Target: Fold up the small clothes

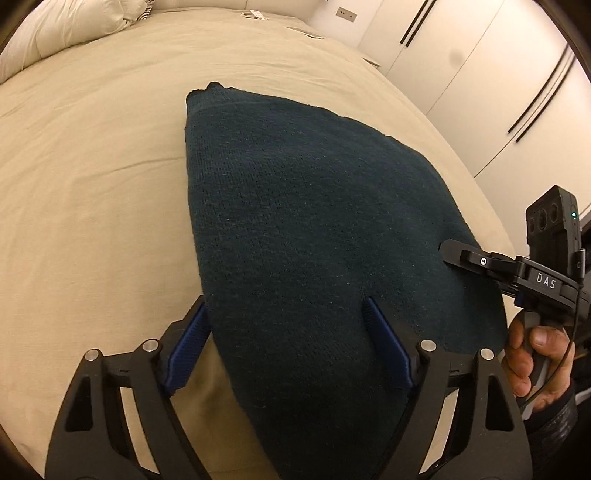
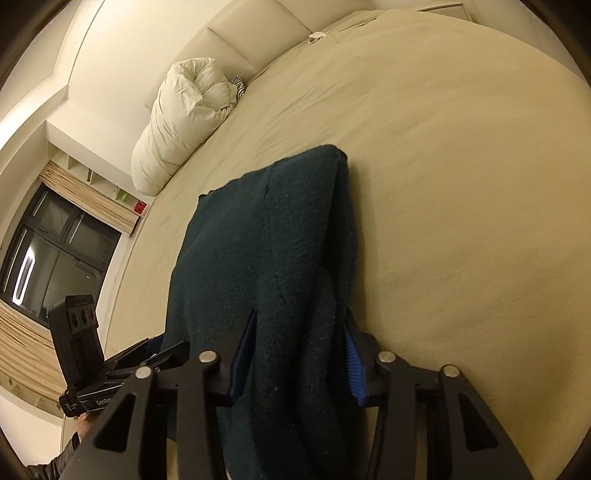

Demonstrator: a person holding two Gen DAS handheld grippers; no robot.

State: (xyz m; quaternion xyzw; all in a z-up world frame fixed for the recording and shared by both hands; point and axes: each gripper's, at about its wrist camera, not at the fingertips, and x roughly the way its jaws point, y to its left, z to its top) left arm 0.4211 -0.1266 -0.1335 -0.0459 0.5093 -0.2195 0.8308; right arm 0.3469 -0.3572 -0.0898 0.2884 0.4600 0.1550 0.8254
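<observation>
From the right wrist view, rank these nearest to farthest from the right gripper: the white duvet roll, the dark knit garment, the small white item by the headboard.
1. dark knit garment, between the right gripper fingers, bottom centre.
2. white duvet roll, up left on the bed.
3. small white item, top, by the headboard.

Both wrist cameras look steeply down along their fingers, close over the sweater (image 1: 314, 229) on the bed (image 1: 92, 166); left faces the wardrobe (image 1: 480, 55), right the window (image 2: 48, 254).
</observation>
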